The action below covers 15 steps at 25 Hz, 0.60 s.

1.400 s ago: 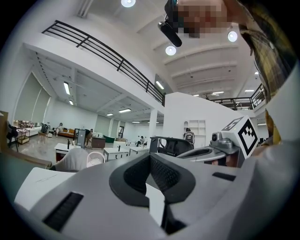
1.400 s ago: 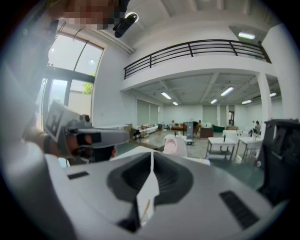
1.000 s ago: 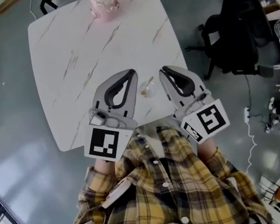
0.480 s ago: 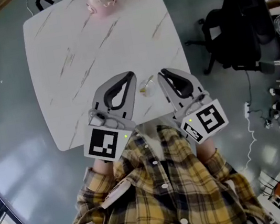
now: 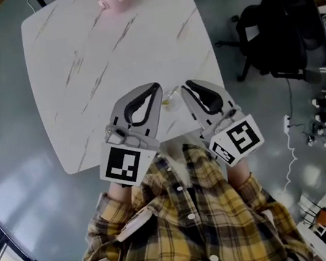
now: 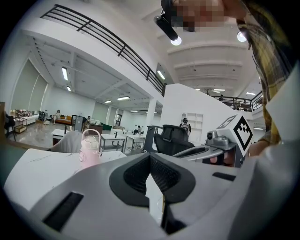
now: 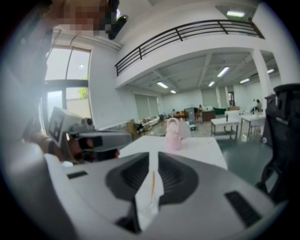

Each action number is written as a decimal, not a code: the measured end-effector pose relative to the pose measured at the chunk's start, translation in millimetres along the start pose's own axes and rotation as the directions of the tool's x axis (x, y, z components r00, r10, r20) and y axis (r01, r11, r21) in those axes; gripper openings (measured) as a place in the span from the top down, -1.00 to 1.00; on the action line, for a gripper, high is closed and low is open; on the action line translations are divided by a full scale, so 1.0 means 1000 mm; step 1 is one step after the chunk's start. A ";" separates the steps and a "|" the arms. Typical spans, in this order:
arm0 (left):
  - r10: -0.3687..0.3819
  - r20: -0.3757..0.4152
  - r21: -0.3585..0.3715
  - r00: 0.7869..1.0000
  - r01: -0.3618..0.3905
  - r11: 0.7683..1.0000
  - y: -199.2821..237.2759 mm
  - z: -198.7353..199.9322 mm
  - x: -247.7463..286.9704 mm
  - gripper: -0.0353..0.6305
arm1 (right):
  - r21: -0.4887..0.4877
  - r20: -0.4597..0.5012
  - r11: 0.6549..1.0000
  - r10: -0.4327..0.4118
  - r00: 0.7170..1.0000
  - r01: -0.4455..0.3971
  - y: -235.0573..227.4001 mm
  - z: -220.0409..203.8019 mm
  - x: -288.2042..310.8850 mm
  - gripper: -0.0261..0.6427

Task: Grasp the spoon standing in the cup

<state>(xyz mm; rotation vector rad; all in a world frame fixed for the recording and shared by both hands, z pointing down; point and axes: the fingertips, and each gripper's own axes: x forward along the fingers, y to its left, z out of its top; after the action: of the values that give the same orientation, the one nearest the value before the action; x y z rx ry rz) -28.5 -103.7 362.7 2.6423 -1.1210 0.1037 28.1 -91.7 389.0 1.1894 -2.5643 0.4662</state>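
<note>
I'm holding left gripper [image 5: 156, 87] and right gripper [image 5: 184, 86] over the table's [image 5: 80, 78] near edge, both pairs of jaws pressed together, cup [image 5: 171, 104] with spoon [image 5: 173, 95] sitting between them.

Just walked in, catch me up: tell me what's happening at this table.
A person in a yellow plaid shirt holds a grey tool in each hand over the near edge of the white marble table. The left tool and right tool flank a small clear cup with a thin spoon in it. Both tools' jaws are together, empty; the spoon is not yet grasped.
</note>
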 end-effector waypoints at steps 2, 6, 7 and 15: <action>-0.002 -0.009 -0.005 1.000 0.001 1.000 0.001 -0.005 0.002 0.85 | 0.011 -0.009 1.000 0.009 1.000 -0.009 0.000 -0.004 0.002 0.72; -0.005 -0.029 -0.014 1.000 0.004 1.000 0.001 -0.015 0.005 0.85 | 0.033 -0.028 0.999 0.032 0.999 -0.031 0.004 -0.013 0.008 0.62; -0.005 -0.034 -0.015 0.999 0.005 1.000 0.002 -0.017 0.005 0.85 | 0.036 -0.031 0.999 0.037 0.999 -0.036 0.005 -0.015 0.009 0.61; -0.024 -0.053 -0.008 0.998 0.024 1.000 0.001 -0.029 0.009 0.85 | 0.048 -0.045 0.998 0.052 0.998 -0.050 0.008 -0.026 0.016 0.57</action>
<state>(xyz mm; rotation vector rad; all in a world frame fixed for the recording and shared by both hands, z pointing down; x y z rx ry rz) -21.2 -102.7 392.0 2.6297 -1.0704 0.1633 14.8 -88.0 417.2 1.1179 -2.5628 0.5615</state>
